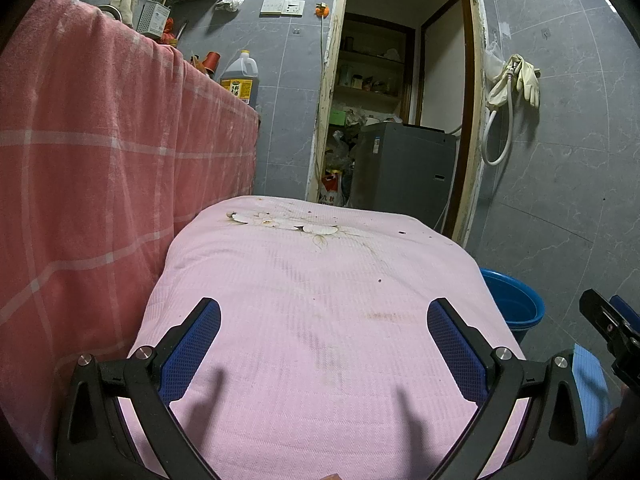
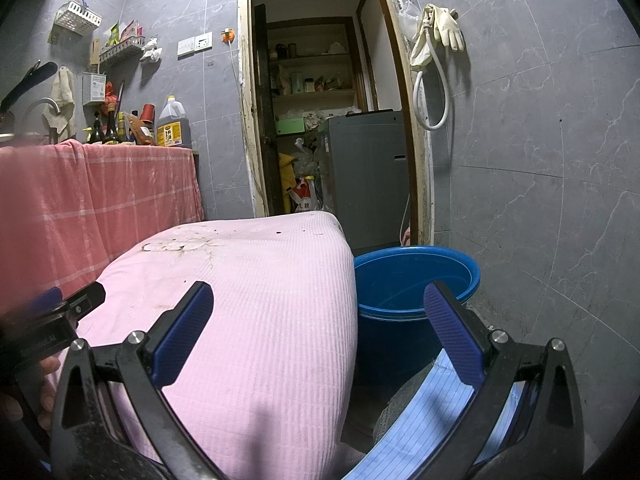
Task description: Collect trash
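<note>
- Grippers first: the left gripper [image 1: 324, 328] hangs over the pink ribbed cloth-covered table [image 1: 320, 280] with its blue-padded jaws spread wide and nothing between them.
- The right gripper [image 2: 320, 320] is likewise spread and empty, straddling the table's right edge, one finger over the cloth and the other over the round blue plastic bucket [image 2: 416, 276].
- Trash is hard to find: only tiny dark specks [image 1: 379, 281] lie scattered on the cloth, mostly toward the table's far edge near the faded flower print [image 1: 280, 222]; whether they are crumbs or stains I cannot tell.
- The bucket stands on the floor just beside the table's right edge and looks empty inside; it seems the likely place for collected trash.
- A blue lined sheet [image 2: 432, 412] lies low beside the bucket, under the right gripper; what it is, I cannot tell.
- Risk, as I judge it: specks this small may slip between the wide pads, or closing the jaws may pinch and drag the loose cloth instead.
- Reaching to the far edge could also flick bits off the table and onto the floor.
- With both grippers close together at the right edge, a clash between them is possible.
</note>
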### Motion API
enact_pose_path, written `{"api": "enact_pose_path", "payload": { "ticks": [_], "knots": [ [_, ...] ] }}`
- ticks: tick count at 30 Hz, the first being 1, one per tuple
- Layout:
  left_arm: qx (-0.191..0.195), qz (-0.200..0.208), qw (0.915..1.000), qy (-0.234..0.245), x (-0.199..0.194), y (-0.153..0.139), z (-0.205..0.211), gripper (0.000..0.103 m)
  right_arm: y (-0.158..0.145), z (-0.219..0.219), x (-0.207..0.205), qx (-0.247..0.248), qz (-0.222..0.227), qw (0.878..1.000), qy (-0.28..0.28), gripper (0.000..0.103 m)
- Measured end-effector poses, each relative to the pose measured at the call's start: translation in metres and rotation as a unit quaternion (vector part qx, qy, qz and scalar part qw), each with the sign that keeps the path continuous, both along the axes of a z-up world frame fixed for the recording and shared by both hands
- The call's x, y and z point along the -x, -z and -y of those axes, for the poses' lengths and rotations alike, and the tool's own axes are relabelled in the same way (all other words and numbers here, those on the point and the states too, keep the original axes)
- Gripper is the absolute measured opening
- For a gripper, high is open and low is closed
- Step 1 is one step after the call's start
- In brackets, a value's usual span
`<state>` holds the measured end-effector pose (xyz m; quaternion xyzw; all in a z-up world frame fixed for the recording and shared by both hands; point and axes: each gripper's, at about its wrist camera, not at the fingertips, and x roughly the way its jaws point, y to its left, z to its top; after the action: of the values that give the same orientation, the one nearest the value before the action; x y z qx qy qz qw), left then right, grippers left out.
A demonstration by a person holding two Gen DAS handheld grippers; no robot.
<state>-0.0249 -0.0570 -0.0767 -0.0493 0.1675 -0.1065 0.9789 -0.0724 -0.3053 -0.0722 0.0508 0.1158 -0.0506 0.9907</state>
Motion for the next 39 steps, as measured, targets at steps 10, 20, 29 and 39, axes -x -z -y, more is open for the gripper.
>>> {"api": "enact_pose_path", "payload": {
  "ticks": [10, 20, 29, 39],
  "knots": [
    [0.0, 0.0, 1.0, 0.0, -0.0001, 0.0002, -0.0002, 0.101, 0.0, -0.0004, -0.0004, 0.0, 0.0, 1.0, 0.0, 0.103],
    [-0.002, 0.0, 1.0, -0.001, 0.0, 0.0005, -0.001, 0.101, 0.0001, -0.0003, -0.0003, 0.0, 0.0, 1.0, 0.0, 0.103],
    [-0.002, 0.001, 1.0, -0.001, 0.0009, 0.0008, 0.0004, 0.101, 0.0001, -0.0004, -0.0004, 0.0, 0.0, 1.0, 0.0, 0.103],
    [-0.003, -0.001, 1.0, -0.001, 0.0, 0.0031, -0.0045, 0.101, 0.0001, -0.0006, -0.0007, 0.0, 0.0, 1.0, 0.0, 0.103]
  ]
}}
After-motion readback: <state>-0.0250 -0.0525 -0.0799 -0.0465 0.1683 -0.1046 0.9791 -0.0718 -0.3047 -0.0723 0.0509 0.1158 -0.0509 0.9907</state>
